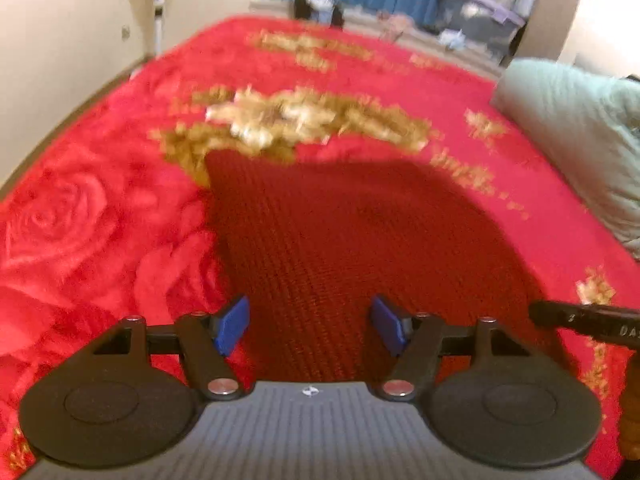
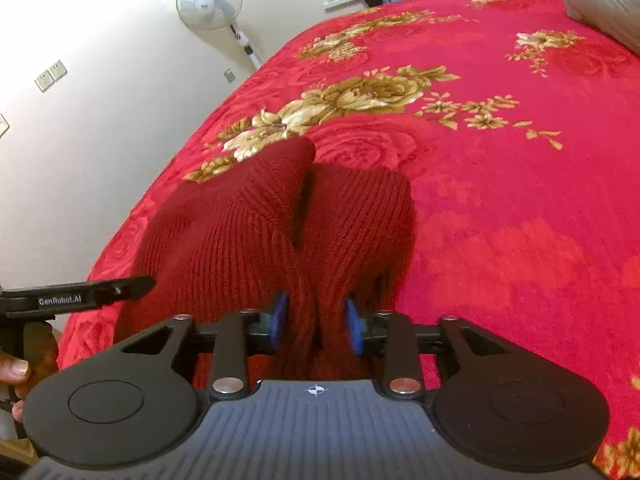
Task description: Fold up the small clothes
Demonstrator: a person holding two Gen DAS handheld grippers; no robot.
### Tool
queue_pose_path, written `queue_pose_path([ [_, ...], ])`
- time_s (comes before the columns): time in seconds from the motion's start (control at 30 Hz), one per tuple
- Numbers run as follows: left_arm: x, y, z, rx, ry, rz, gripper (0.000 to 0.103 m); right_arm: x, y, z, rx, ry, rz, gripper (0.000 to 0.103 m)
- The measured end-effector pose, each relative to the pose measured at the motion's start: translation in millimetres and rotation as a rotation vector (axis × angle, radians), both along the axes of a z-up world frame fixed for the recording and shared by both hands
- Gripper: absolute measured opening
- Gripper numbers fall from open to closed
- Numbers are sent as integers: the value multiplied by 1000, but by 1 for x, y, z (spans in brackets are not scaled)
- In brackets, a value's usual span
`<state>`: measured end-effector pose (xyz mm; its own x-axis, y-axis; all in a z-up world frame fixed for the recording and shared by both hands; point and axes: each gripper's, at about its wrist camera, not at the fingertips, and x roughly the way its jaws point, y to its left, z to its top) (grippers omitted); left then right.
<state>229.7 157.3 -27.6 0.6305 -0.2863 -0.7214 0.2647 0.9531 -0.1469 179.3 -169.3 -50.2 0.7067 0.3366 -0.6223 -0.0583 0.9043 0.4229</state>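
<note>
Red floral bedspread (image 2: 500,200) under everything; right tool (image 2: 316,322) pinching the knit sweater (image 2: 240,220), left tool (image 1: 312,326) spread above it. Fold slowly, edges aligned.

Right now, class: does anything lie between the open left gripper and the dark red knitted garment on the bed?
Nothing visible does. The left gripper hangs open directly over the knitted garment, with only bare knit between its blue pads. The right gripper already pinches a bunched fold of it.
</note>
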Motion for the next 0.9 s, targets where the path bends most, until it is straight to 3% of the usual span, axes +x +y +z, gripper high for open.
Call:
queue_pose_path([
  [0.1,-27,-7,13,-28,-52,-85,71,-23,-6,0,-6,-34,53,39],
  [0.13,-32,-14,8,4,-40,-119,71,-26,-5,-8,-38,2,81,38],
  [0.2,-33,-29,-15,139,32,-144,81,-32,1,-22,-159,71,116,40],
  [0.23,-35,-33,-25,192,55,-137,83,-37,2,-23,-181,68,125,41],
  [0.33,-51,-32,-8,173,-3,-78,83,-56,-7,-7,-146,24,109,41],
  [0.4,-71,-29,12,181,-81,-2,88,-75,-11,9,-172,-40,115,42],
  [0.47,-97,-30,31,175,-149,71,102,-96,-17,22,-206,-97,112,54],
  [0.53,-127,-31,46,170,-205,116,103,-119,-22,33,-231,-149,82,64],
  [0.7,-210,-47,76,165,-314,191,103,-172,-33,51,-216,-265,25,73],
  [0.83,-265,-63,64,133,-376,242,103,-199,-26,47,-244,-365,-38,75],
  [0.9,-279,-67,43,83,-357,272,103,-201,-19,37,-293,-357,-38,75],
])
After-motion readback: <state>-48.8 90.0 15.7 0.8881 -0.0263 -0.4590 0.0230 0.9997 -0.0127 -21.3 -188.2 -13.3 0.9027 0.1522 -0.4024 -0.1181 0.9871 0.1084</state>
